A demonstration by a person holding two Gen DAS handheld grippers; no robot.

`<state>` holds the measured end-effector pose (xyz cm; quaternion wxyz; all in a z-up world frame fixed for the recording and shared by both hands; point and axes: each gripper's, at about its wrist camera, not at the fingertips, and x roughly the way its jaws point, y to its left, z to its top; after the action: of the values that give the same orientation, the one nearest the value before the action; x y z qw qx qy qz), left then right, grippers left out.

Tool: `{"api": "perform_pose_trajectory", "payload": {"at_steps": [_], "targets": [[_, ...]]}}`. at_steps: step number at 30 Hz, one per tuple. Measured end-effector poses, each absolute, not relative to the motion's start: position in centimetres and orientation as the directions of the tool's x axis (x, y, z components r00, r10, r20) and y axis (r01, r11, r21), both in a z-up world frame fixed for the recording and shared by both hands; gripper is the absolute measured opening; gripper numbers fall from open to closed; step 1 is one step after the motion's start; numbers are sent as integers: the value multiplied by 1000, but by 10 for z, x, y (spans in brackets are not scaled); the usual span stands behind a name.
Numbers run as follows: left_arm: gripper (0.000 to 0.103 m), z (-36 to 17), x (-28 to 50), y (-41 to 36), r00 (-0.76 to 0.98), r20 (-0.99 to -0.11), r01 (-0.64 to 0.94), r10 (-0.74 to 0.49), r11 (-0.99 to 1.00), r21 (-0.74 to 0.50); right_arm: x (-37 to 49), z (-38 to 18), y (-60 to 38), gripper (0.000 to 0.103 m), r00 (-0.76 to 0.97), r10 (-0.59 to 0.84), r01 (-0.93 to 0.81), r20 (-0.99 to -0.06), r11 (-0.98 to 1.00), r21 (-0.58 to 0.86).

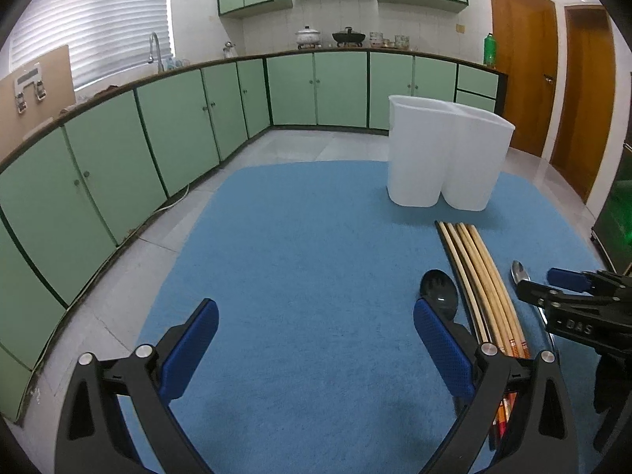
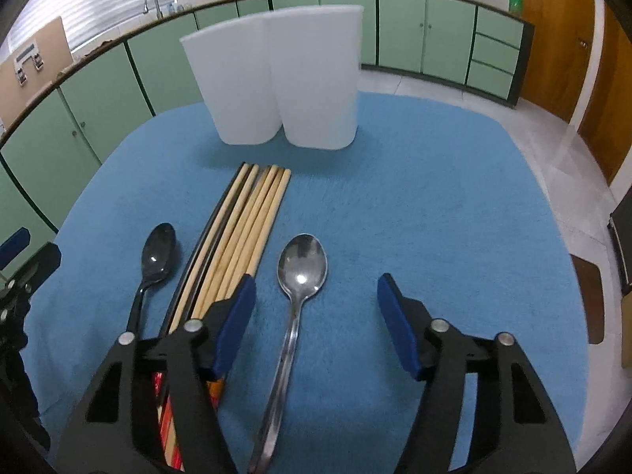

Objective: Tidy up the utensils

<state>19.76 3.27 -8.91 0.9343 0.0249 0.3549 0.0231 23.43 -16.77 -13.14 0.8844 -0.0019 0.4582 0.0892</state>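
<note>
A: What lies on the blue mat (image 2: 434,205)?

B: A bundle of wooden chopsticks (image 2: 241,237) runs lengthwise down the middle, tips toward a white two-compartment holder (image 2: 276,79) standing upright at the far side. A black spoon (image 2: 156,260) lies to the left of the bundle, bowl pointing away, and a silver spoon (image 2: 298,276) lies just to the right of it, bowl up, its handle running back toward the camera.

A: And the right gripper (image 2: 316,308)?

B: Its blue-padded fingers (image 2: 397,328) stand wide apart, holding nothing. The silver spoon's handle passes between them, nearer the left pad, which sits over the near end of the chopsticks. I cannot tell whether the pads touch the mat.

A: The left gripper (image 1: 316,339)?

B: Also spread wide and empty, above bare mat. In the left wrist view its right finger (image 1: 442,351) overlaps the black spoon's (image 1: 438,290) handle, with the chopsticks (image 1: 480,276) just beyond it. The holder (image 1: 442,158) stands further off to the right, apart from the chopsticks' tips.

A: Can each gripper see the other?

B: Yes. The right one (image 1: 553,284) shows at the right edge of the left view, over the silver spoon (image 1: 519,272); part of the left one (image 2: 15,243) shows at the left edge of the right view

A: Behind the table?

B: Green kitchen cabinets (image 1: 189,118) and a wooden door (image 1: 521,59)
</note>
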Motion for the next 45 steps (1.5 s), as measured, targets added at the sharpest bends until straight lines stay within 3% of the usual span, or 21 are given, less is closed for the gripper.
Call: {"api": "perform_pose_trajectory", "payload": {"at_steps": [7, 18, 42, 45], "targets": [[97, -96, 206, 20, 734, -679, 12, 23, 999, 47, 235, -134, -166, 28, 569, 164, -167, -806, 982, 82], [97, -110, 229, -21, 678, -734, 111, -39, 992, 51, 238, -131, -184, 27, 571, 175, -161, -802, 982, 100], [97, -134, 277, -18, 574, -818, 95, -44, 995, 13, 242, -136, -181, 28, 570, 165, -161, -805, 983, 88], [93, -132, 282, -15, 571, -819, 97, -55, 995, 1, 244, -136, -181, 28, 560, 168, -157, -811, 983, 95]]}}
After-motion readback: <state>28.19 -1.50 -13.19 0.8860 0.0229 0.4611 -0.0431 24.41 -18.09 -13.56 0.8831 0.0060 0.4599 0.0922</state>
